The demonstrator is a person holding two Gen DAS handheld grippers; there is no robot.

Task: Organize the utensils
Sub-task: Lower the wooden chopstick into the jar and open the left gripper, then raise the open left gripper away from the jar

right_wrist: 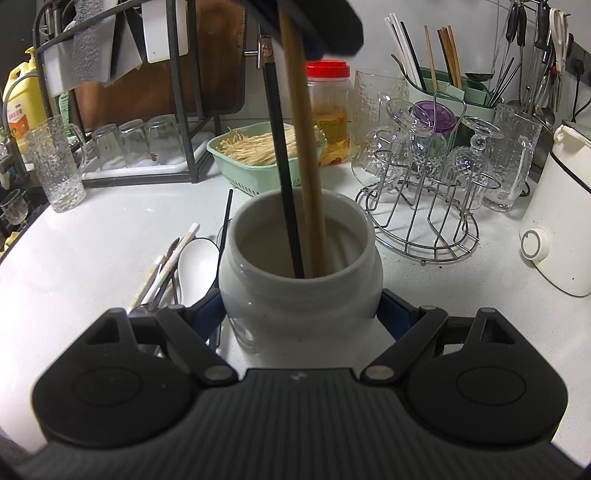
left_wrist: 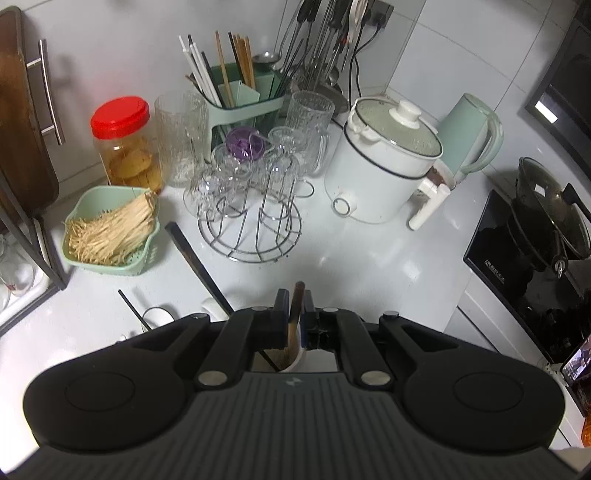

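**Wooden chopstick held over the white jar**

The left gripper (left_wrist: 294, 314) has its jaws nearly closed, pinching a wooden chopstick (left_wrist: 295, 314) near its dark upper end. In the right wrist view, the chopstick (right_wrist: 303, 147) slants down from the left gripper (right_wrist: 314, 26) at the top of the picture into the mouth of a white jar (right_wrist: 301, 295), with its lower end inside the jar, below the rim. A black chopstick (right_wrist: 282, 166) with a metal cap already stands in the jar, just beside the wooden one and leaning on the near rim.

The right gripper (right_wrist: 301, 314) has its jaws spread wide, one blue pad on either side of the jar's lower body. The pads lie right against the jar's sides, gripping it on the white counter (right_wrist: 92, 258).

More utensils lie on the counter left of the jar: a white spoon (right_wrist: 197, 258), a few pale chopsticks (right_wrist: 166, 266) and a thin black stick (right_wrist: 226, 218).

Behind the jar stand a green basket (right_wrist: 243, 177) of pale noodle-like strands, a red-lidded jar (right_wrist: 328, 110), a wire rack (right_wrist: 421, 221) of upturned glasses and a green holder (right_wrist: 476, 96) full of chopsticks.
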